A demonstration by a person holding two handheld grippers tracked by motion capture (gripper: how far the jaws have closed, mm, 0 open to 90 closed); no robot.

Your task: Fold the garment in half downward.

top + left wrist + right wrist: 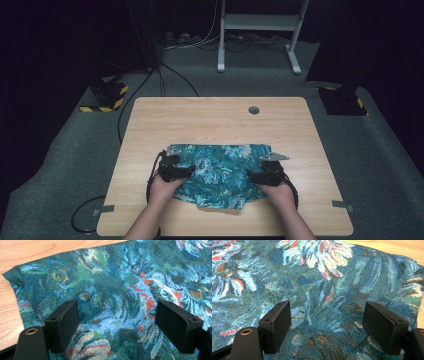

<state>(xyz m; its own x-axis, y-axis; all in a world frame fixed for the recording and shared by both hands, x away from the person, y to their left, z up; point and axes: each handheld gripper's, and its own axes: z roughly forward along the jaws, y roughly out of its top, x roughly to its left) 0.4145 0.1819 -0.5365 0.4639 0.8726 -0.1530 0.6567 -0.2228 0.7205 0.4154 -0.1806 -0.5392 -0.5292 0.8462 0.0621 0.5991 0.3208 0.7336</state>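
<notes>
A folded garment of teal fabric (217, 172), printed with blue, green and white feathery leaves and small red flecks, is laid flat on the near half of a light wooden table (215, 117). By its outline in the high view, with two short legs toward the person's edge, it is taken for a pair of shorts; its far hem lies roughly along the table's middle line, and the near edge stops short of the table's front rim.

The left gripper (175, 167) is held over the garment's left part, and the right gripper (267, 172) over its right part, each in one hand of the person whose forearms come in from the bottom of the high view. In the left gripper view (116, 320) the two black jaws are seen standing wide apart with printed cloth spread flat beneath and between them; nothing is pinched. A strip of bare wood and the garment's side edge are seen at the left of that view. In the right gripper view (327, 322) the jaws are likewise spread wide above the cloth, with no fold caught between the pads, and a corner of wood appears at the upper right.

A round cable hole (254, 109) is set in the table's far part. Beyond the table, on grey carpet, a white metal stand (260, 30) and loose cables are seen.
</notes>
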